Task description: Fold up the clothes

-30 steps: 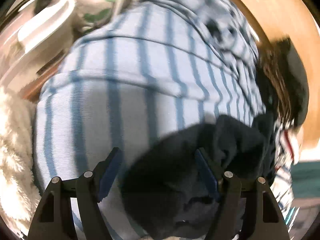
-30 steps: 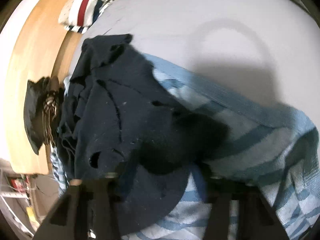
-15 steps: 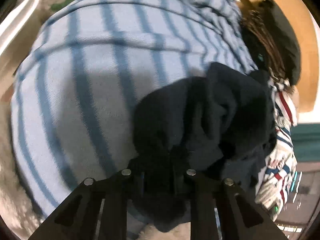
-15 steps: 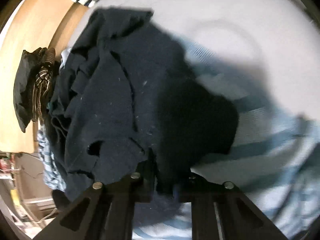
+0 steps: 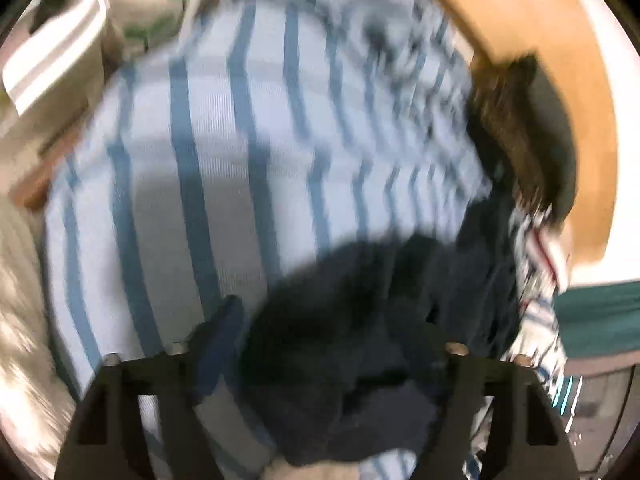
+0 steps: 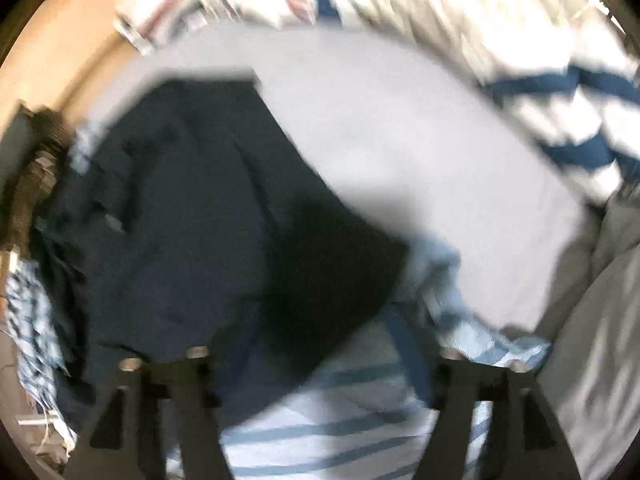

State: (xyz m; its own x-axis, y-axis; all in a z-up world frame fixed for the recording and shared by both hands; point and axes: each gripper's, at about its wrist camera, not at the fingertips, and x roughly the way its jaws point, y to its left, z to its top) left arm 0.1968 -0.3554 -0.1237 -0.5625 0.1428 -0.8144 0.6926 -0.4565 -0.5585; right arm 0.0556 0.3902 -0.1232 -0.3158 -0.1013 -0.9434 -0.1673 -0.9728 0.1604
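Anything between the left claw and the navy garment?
Nothing visible. The left claw has just been opening; its jaws stand apart directly over the navy garment, which lies on the striped cloth.

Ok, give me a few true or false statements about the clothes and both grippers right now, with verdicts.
1. The left gripper is open. True; its jaws have just been opening.
2. The right gripper is clamped shut on the dark garment. False: its jaws stand apart, having just been opening.
3. The dark garment lies on the striped cloth. True.
4. The striped cloth is red and yellow. False: light blue with darker blue stripes.
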